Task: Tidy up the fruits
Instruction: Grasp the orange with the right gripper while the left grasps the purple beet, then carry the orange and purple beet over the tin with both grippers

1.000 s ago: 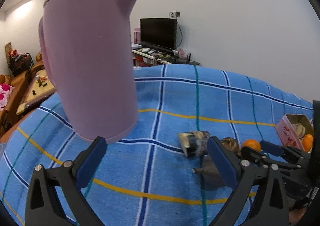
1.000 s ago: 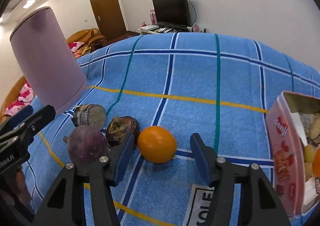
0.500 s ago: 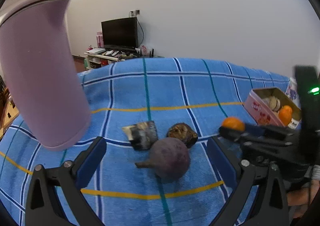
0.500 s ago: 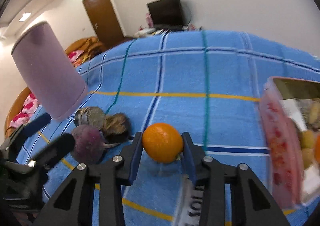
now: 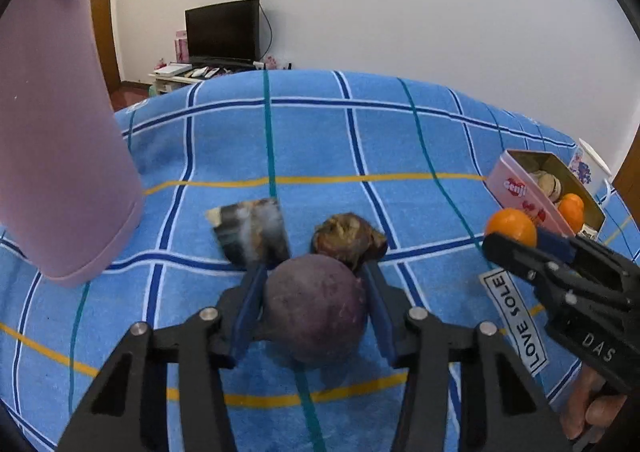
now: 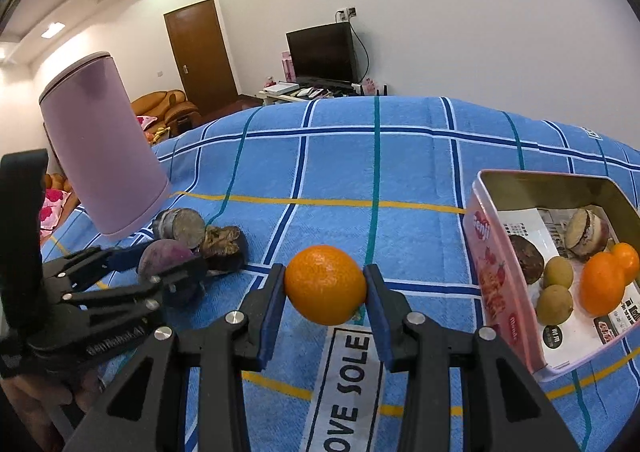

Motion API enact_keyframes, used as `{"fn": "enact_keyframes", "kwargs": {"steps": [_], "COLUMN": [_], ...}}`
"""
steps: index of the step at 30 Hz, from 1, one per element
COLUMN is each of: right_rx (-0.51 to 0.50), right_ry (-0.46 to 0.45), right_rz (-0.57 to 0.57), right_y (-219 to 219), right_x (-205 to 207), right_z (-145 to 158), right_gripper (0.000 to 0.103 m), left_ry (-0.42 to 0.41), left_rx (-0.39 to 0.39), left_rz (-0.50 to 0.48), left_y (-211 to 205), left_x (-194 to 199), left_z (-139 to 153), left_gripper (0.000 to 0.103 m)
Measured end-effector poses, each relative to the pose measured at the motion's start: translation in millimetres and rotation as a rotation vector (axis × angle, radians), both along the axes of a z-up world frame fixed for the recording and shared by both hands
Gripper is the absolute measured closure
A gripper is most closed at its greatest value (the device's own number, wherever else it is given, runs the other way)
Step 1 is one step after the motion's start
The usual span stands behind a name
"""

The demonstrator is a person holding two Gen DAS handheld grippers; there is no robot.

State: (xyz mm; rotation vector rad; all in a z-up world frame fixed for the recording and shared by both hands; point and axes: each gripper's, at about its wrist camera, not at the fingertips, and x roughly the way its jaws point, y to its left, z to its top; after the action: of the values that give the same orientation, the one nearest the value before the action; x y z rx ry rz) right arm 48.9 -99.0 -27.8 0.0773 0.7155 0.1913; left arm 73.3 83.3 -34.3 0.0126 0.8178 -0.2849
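Note:
My left gripper [image 5: 314,272] is shut on a round purple fruit [image 5: 316,308] and holds it just above the blue checked cloth [image 5: 320,148]. My right gripper [image 6: 325,284] is shut on an orange [image 6: 325,284], lifted off the cloth; the orange also shows in the left wrist view [image 5: 511,227]. A brown shrivelled fruit [image 5: 348,238] and a cut grey piece [image 5: 252,232] lie just beyond the purple fruit. A pink tin box [image 6: 486,252] at the right holds an orange, small brownish fruits and other pieces.
A tall pink kettle [image 5: 52,132] stands on the cloth at the left, close to the fruit pile. A white "LOVE SOLE" label [image 6: 348,392] lies under the right gripper. A TV and a door are far behind.
My left gripper closed around the purple fruit. My right gripper tightened on the orange and raised it off the cloth, with the pink box more in view.

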Motion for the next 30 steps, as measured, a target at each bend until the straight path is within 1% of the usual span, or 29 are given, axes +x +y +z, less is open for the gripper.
{"fn": "enact_keyframes", "kwargs": {"steps": [3,5,8,10,13,16,18,20,26,30], "right_rx": [-0.005,-0.003,0.001,0.001,0.004,-0.008,-0.029,-0.055,-0.117,-0.140], "right_ry": [-0.013,-0.030,-0.078,-0.119,-0.188,-0.229,-0.231,-0.229,-0.267,-0.267], "right_rz": [-0.002,-0.001,0.011,0.026,0.053,0.065,0.064,0.057,0.049,0.039], "right_y": [1.3,0.7,1.6,4.1,6.2,9.0,10.9,11.9,5.8,-3.7], "right_x": [-1.5,-4.5,-11.5,-16.2,-24.8,-32.1,-33.9,-35.2,-47.3,-50.2], "right_z": [0.2,2.0,7.7,12.0,20.9,26.2,25.8,24.3,27.4,26.2], "right_gripper": [0.062,0.062,0.062,0.062,0.062,0.062,0.062,0.062,0.062,0.062], "left_ry": [-0.005,-0.018,-0.075,-0.122,-0.186,-0.214,-0.225,-0.237,-0.274,-0.282], "left_rx": [0.001,-0.026,-0.102,-0.139,-0.141,-0.150,-0.140,-0.097,-0.029,0.004], "left_rz": [0.010,0.040,0.098,0.134,0.168,0.182,0.195,0.204,0.197,0.188], "left_y": [1.4,8.4,23.8,30.9,32.8,32.4,29.4,21.3,-4.7,-20.0], "left_x": [-4.8,-7.7,-15.5,-19.5,-26.9,-30.5,-32.6,-34.8,-44.2,-47.8], "left_z": [1.1,3.7,11.9,17.7,24.5,28.6,30.1,31.0,34.7,35.7], "left_gripper": [0.052,0.052,0.052,0.052,0.052,0.052,0.052,0.052,0.052,0.052]}}
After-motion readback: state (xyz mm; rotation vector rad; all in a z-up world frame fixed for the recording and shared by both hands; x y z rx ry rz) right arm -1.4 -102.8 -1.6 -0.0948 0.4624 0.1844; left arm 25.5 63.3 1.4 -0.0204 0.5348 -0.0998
